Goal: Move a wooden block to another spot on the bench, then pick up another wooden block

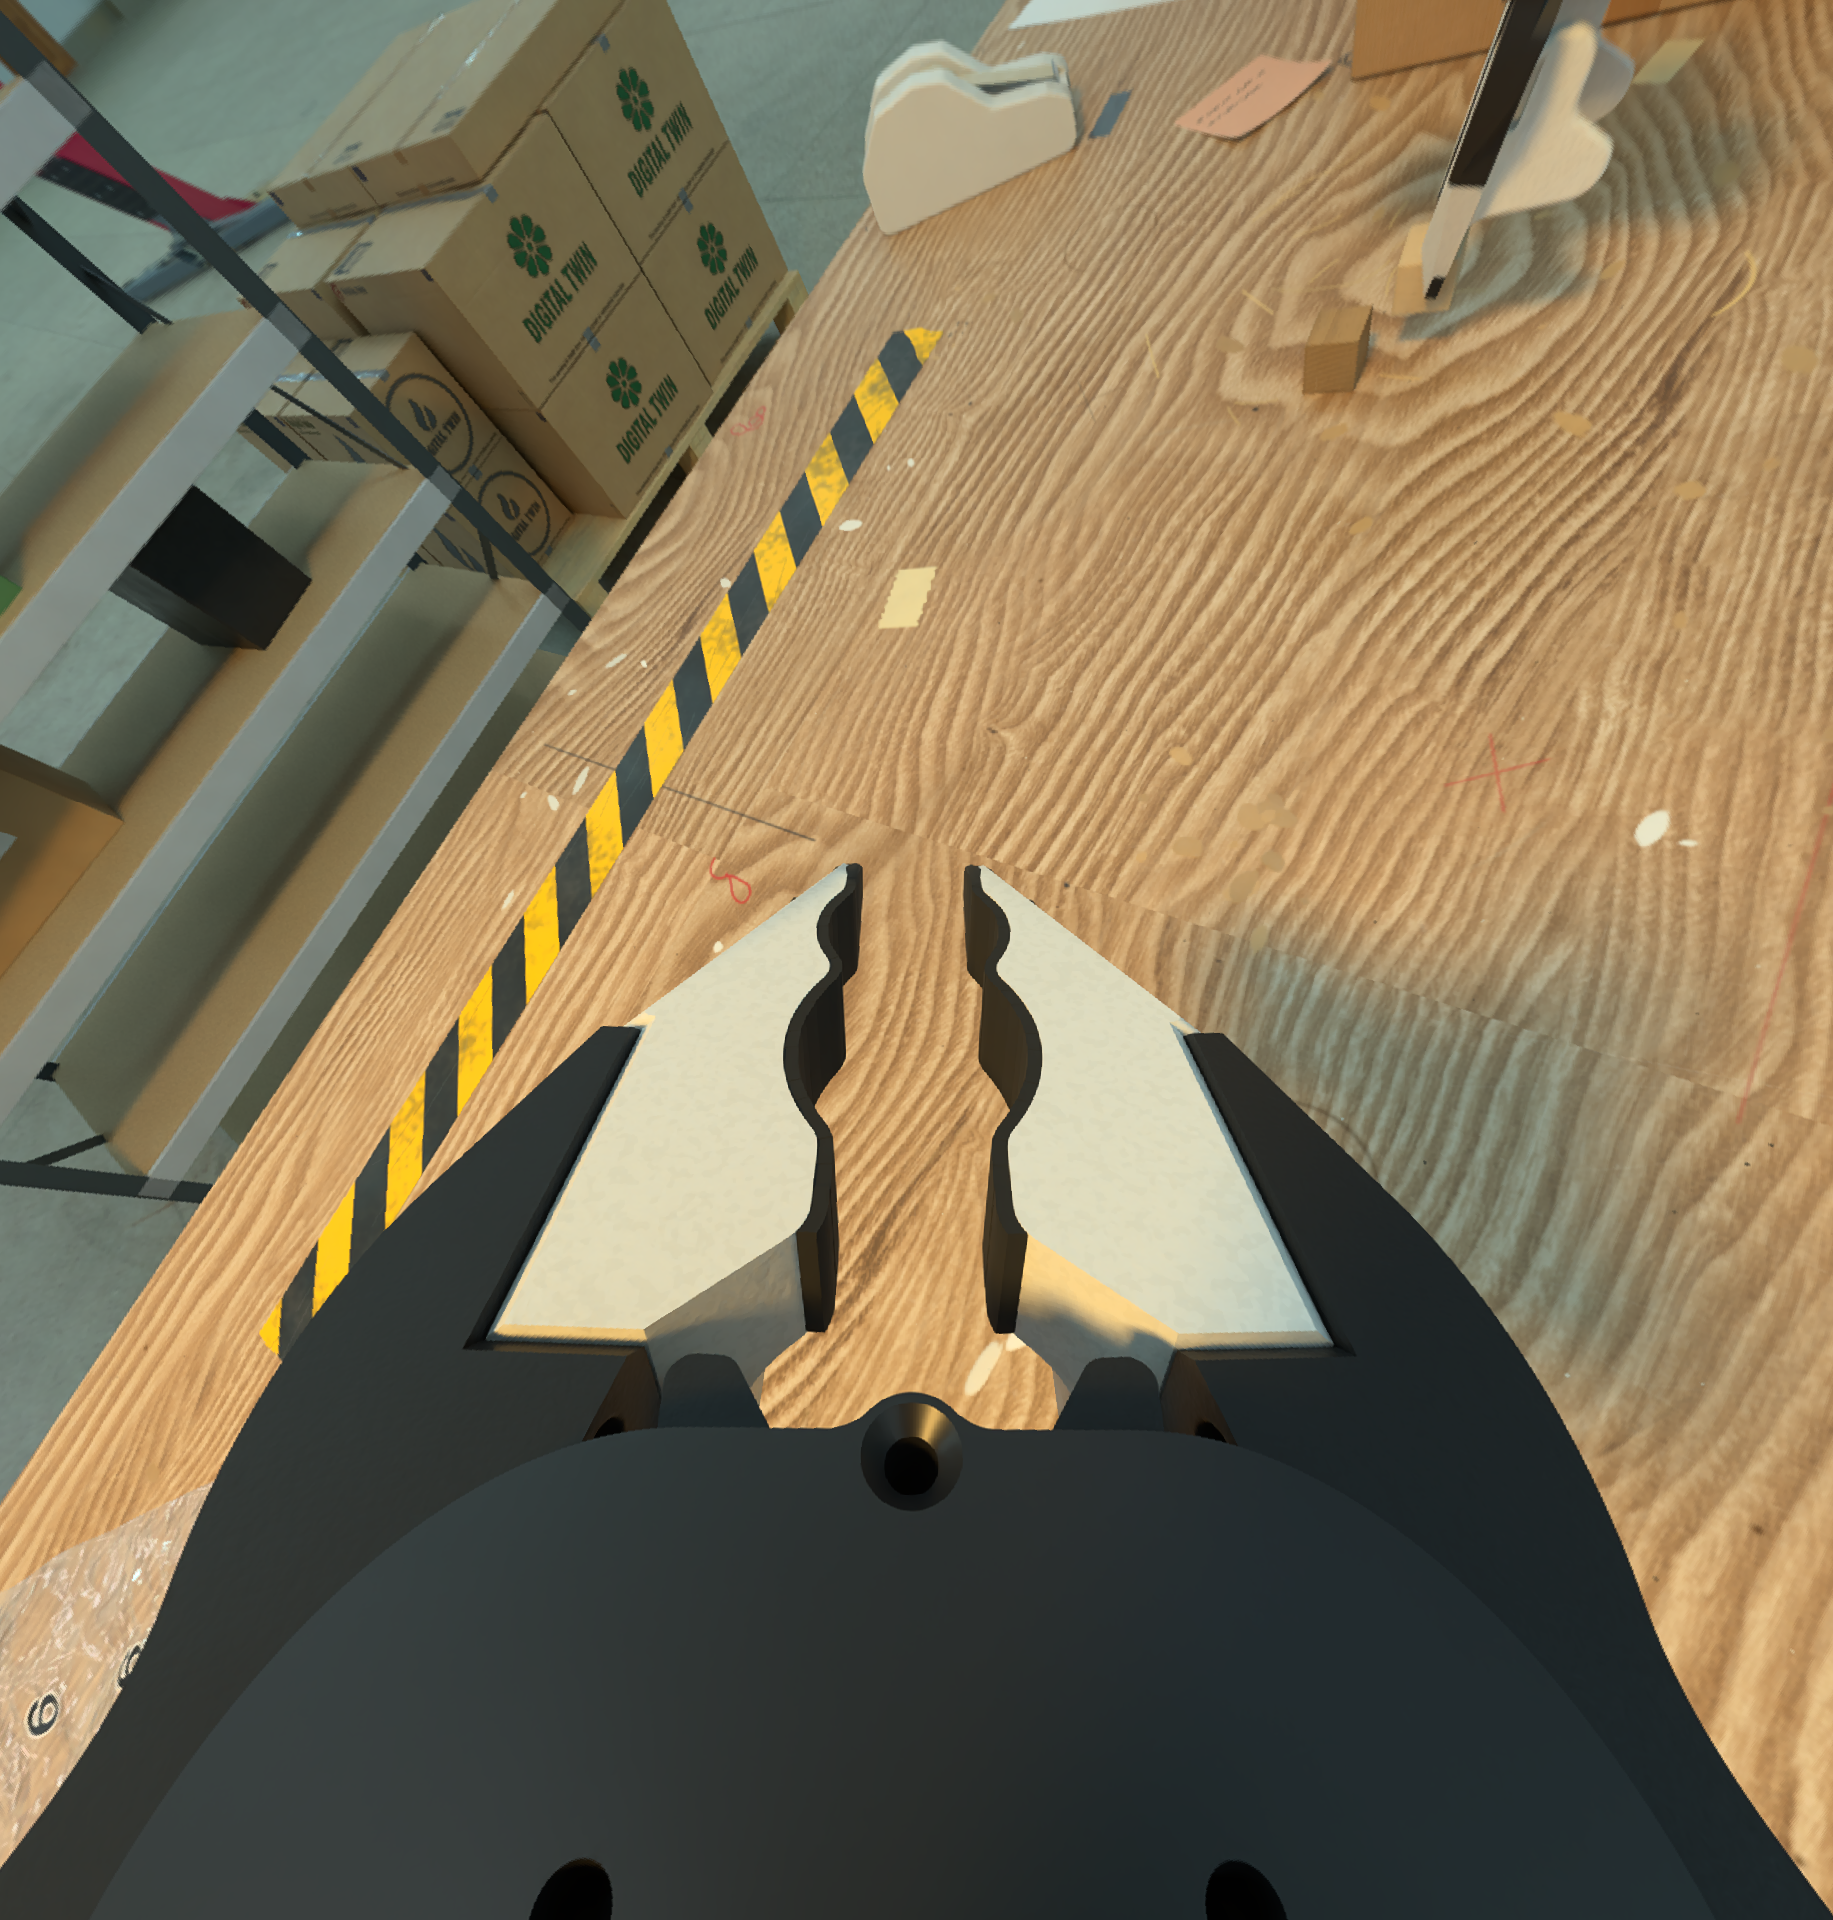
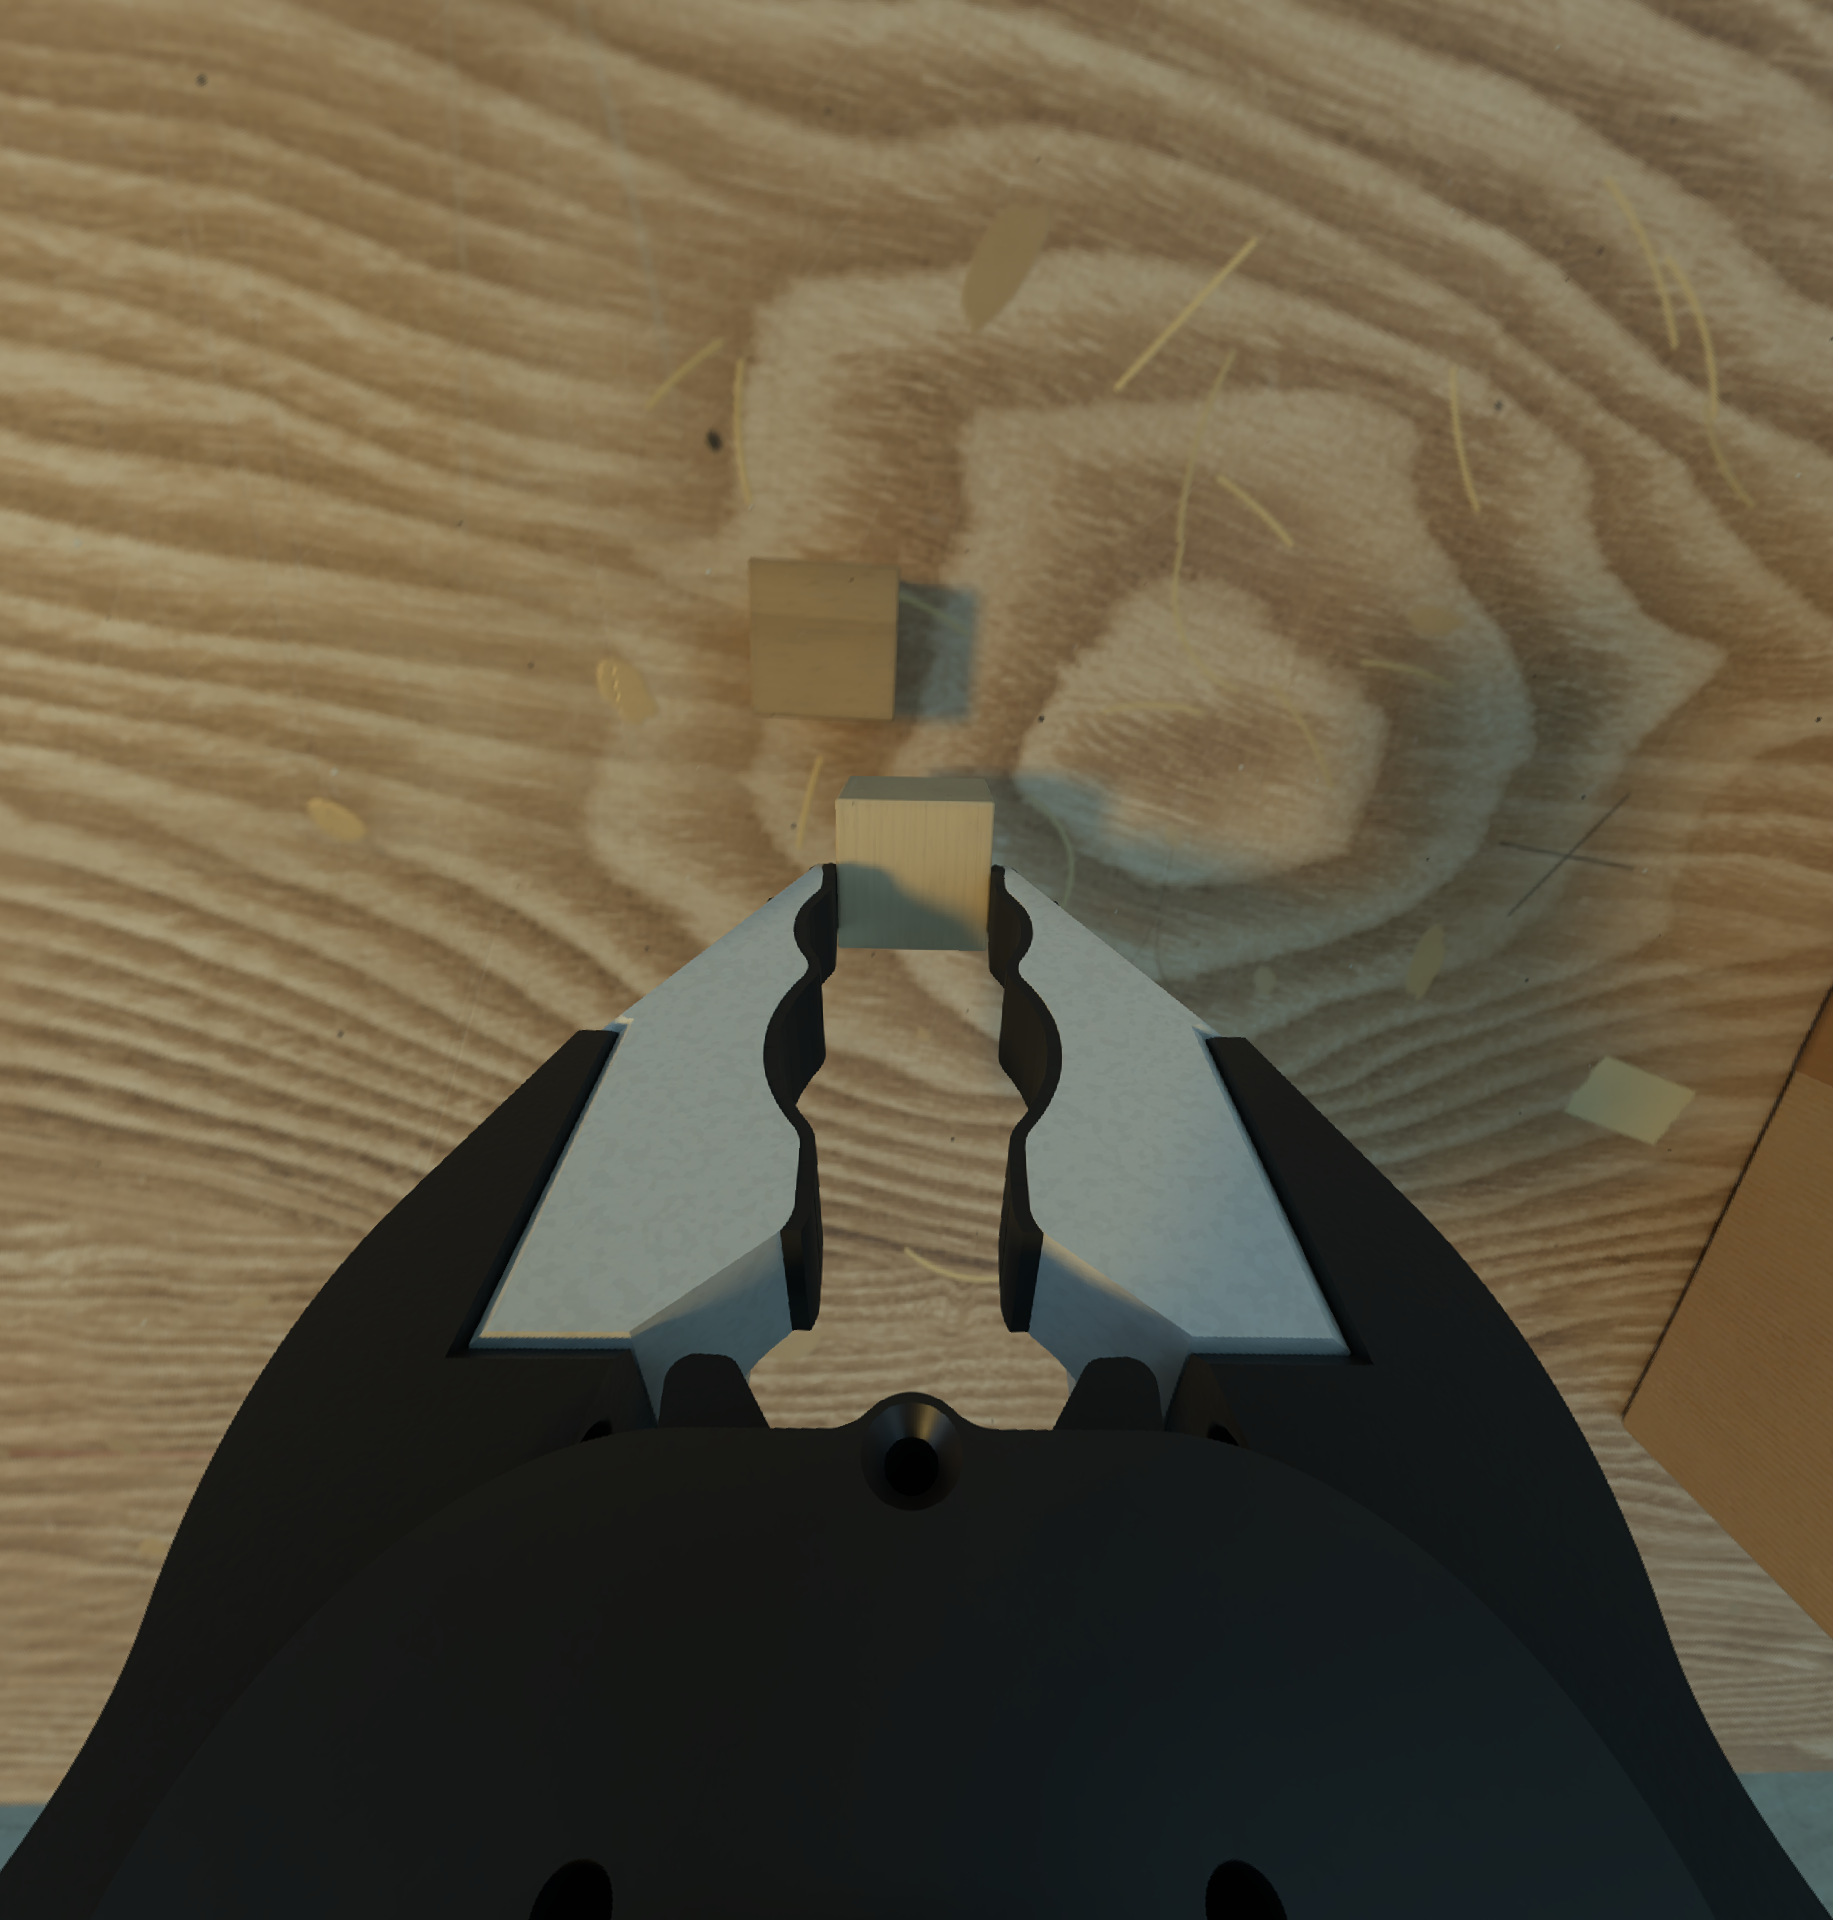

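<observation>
My right gripper (image 2: 912,878) is shut on a small wooden block (image 2: 914,844), gripping its two sides with the fingertips, low over the wooden bench (image 2: 268,935). A second wooden block (image 2: 824,639) rests on the bench just beyond it, slightly left. In the left wrist view the right gripper (image 1: 1431,286) shows far off at the upper right, pointing down with the held block (image 1: 1408,272) at its tips and the second block (image 1: 1336,351) beside it. My left gripper (image 1: 912,883) is open and empty above the bench (image 1: 1203,675), far from both blocks.
A yellow-black striped tape (image 1: 683,707) runs along the bench's left edge. A white tape dispenser (image 1: 969,125) and a pink note (image 1: 1255,94) lie at the far end. Cardboard boxes (image 1: 538,281) and shelving stand off the bench. A cardboard box (image 2: 1785,1299) sits right of my right gripper.
</observation>
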Tool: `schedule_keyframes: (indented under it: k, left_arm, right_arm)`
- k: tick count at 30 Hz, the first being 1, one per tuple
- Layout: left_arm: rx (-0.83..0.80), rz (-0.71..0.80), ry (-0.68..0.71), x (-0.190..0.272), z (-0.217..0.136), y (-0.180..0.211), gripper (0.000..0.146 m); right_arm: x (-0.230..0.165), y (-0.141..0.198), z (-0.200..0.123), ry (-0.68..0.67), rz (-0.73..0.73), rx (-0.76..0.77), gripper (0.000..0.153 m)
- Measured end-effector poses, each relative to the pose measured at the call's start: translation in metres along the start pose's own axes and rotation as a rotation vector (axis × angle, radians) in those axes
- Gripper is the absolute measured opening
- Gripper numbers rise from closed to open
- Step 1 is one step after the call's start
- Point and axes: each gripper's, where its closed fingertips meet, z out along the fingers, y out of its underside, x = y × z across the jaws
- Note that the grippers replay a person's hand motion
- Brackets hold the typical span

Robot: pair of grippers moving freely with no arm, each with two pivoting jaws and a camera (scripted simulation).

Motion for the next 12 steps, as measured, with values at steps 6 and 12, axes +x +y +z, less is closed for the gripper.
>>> schedule_keyframes:
  k: [6,12]
  left_arm:
    - [-0.04,0.016,0.007,0.004,0.011,0.005,0.019]
    - [-0.054,0.028,0.009,0.007,0.015,0.005,0.019]
  right_arm:
    - [-0.021,0.025,-0.035,-0.065,-0.057,-0.011,0.028]
    - [-0.032,0.068,-0.012,-0.162,-0.177,-0.228,0.028]
